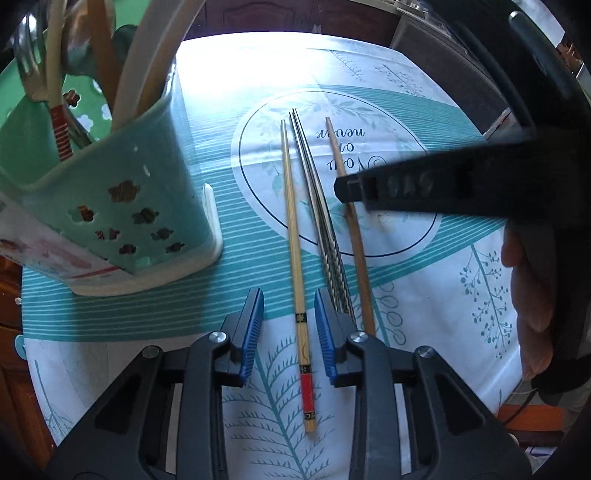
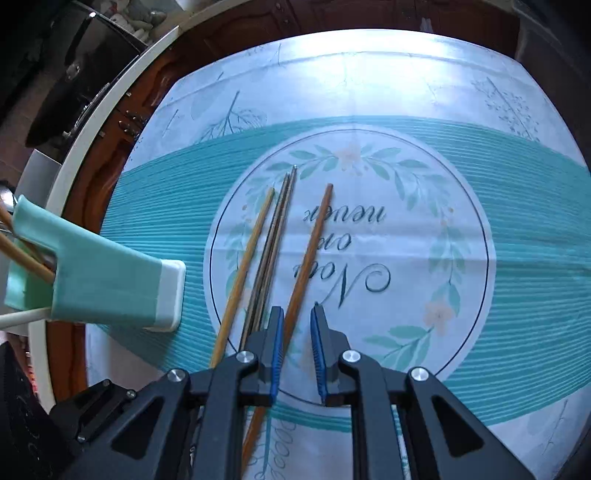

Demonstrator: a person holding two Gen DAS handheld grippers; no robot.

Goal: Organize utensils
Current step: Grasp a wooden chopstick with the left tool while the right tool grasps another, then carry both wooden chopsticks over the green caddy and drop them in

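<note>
On a leaf-print tablecloth (image 2: 461, 92), beside a green utensil holder (image 1: 122, 206), four chopsticks lie loose. The left gripper (image 1: 289, 334) straddles the bamboo chopstick (image 1: 293, 236), jaws apart; the right gripper (image 2: 297, 354), jaws apart, straddles the brown chopstick (image 2: 308, 254). A skewed pinch could scatter the neighbouring metal pair (image 1: 325, 229).

Home dining spot, printed floral tablecloth (image 2: 517, 236) over a wooden worktop (image 2: 107, 184), green utensil holder (image 1: 110, 199), chopsticks (image 1: 295, 240) laid out, dark wood cabinet (image 1: 295, 18) behind

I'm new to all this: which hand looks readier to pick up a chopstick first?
Probably the left. The left gripper has the light chopstick squarely between its open pads; the brown chopstick lies close against the right gripper's left pad.
</note>
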